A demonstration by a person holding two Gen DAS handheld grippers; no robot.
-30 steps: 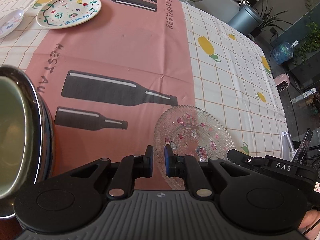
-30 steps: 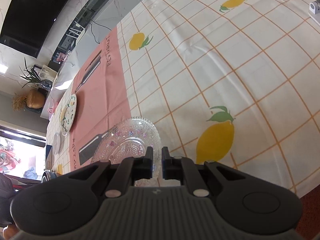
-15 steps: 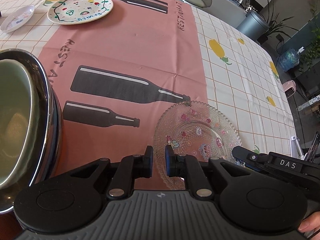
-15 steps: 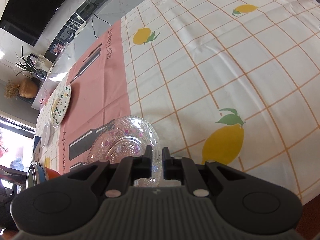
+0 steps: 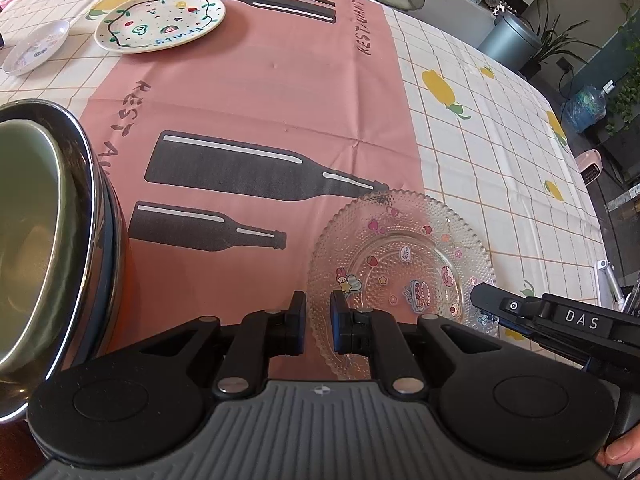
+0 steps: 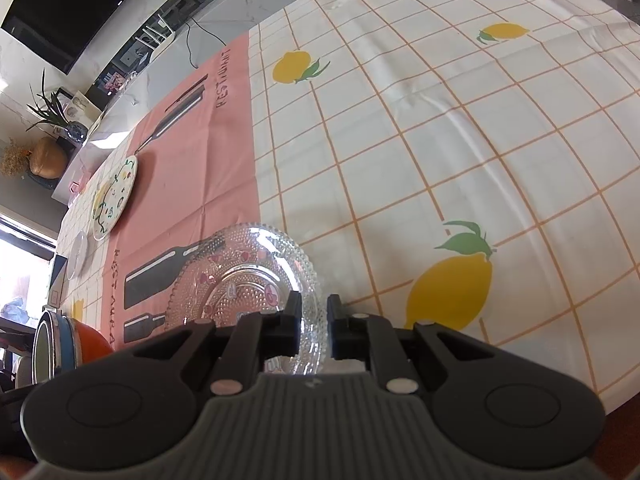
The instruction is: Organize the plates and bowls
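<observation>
A clear glass plate (image 5: 400, 256) with cartoon stickers lies on the tablecloth near the front edge; it also shows in the right wrist view (image 6: 248, 276). My left gripper (image 5: 318, 316) hovers at its near left rim, jaws a narrow gap apart and empty. My right gripper (image 6: 314, 316) is at the plate's right rim, jaws a narrow gap apart with the rim between them. A stack of bowls (image 5: 44, 240), green inside a steel one, stands at the left. A white painted plate (image 5: 160, 22) and a small saucer (image 5: 36, 46) lie far back left.
The table carries a pink and white lemon tablecloth (image 5: 280, 92). The right gripper's body (image 5: 560, 320) shows at the lower right of the left wrist view. Chairs, a bin (image 5: 508, 40) and plants stand beyond the far edge.
Both views have shifted back slightly, so more of the far table and the painted plate shows. The right gripper's jaws have spread a little at the glass plate's rim.
</observation>
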